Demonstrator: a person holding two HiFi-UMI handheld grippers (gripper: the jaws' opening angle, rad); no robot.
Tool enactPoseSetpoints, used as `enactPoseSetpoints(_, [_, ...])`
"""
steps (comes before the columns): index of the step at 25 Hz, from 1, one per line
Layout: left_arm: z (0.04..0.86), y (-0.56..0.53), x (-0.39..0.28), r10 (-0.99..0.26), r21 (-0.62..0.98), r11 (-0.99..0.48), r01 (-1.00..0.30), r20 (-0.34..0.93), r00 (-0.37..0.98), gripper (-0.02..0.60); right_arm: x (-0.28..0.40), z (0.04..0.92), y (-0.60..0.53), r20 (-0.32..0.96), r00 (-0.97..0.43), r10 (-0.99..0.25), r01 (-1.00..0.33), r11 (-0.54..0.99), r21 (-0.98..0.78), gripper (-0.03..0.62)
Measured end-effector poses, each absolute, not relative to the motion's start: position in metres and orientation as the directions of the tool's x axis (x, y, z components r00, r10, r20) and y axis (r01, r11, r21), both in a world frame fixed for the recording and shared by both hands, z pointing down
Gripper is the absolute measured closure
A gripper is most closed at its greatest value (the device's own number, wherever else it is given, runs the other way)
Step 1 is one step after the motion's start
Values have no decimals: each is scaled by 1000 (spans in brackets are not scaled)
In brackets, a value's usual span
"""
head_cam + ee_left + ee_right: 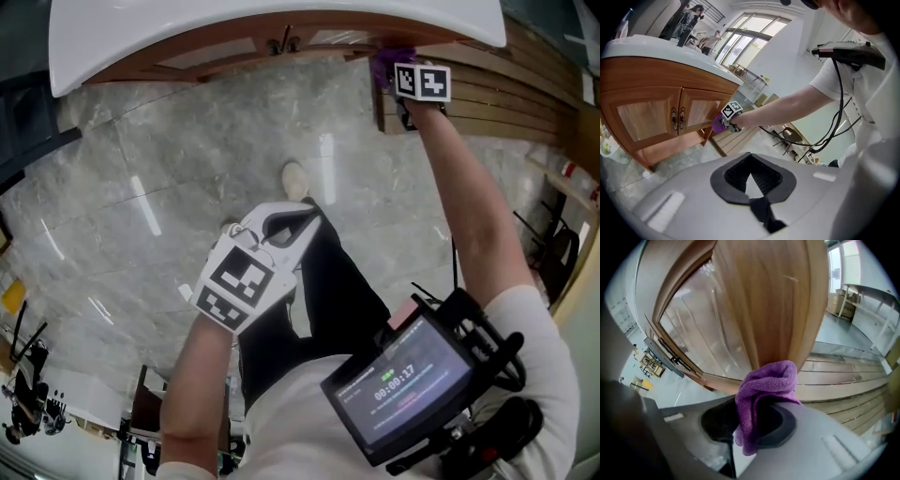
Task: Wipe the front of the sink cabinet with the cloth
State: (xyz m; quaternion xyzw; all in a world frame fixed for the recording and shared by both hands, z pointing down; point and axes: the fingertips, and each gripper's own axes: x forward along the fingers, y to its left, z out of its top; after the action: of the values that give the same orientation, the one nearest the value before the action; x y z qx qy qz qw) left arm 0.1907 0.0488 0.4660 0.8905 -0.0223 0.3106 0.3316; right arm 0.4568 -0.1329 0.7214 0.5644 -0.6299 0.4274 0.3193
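Note:
The wooden sink cabinet (pixel 656 112) stands under a white sink top (pixel 272 23); its two doors carry metal handles (pixel 677 119). A purple cloth (pixel 766 385) is bunched in my right gripper (pixel 759 404), which is shut on it and presses it against the cabinet's right front edge (pixel 773 310). From the head view, that right gripper (pixel 405 73) reaches up to the cabinet corner with the cloth (pixel 387 64) at its tip. My left gripper (pixel 281 225) hangs low over the floor, away from the cabinet, shut and holding nothing (pixel 751 161).
Grey marble floor (pixel 169 187) spreads in front of the cabinet. A slatted wooden panel (pixel 497 94) lies to the cabinet's right. My shoe (pixel 295 178) and leg are below me. A screen device (pixel 412 384) hangs at my chest. People (pixel 689 18) stand far behind the sink.

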Motion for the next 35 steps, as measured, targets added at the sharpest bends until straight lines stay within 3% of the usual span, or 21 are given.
enactPoseSetpoints(16, [463,37,146,87,578,-749,-323,569,818,577,334,729,-169,856,-280,-435,-960,125,-250,522])
enactPoseSetpoints(35, [460,35,87,-4,584,-710,-394,556,831,577,249,736,-183,857,-275,-435,-961,153,-231,522])
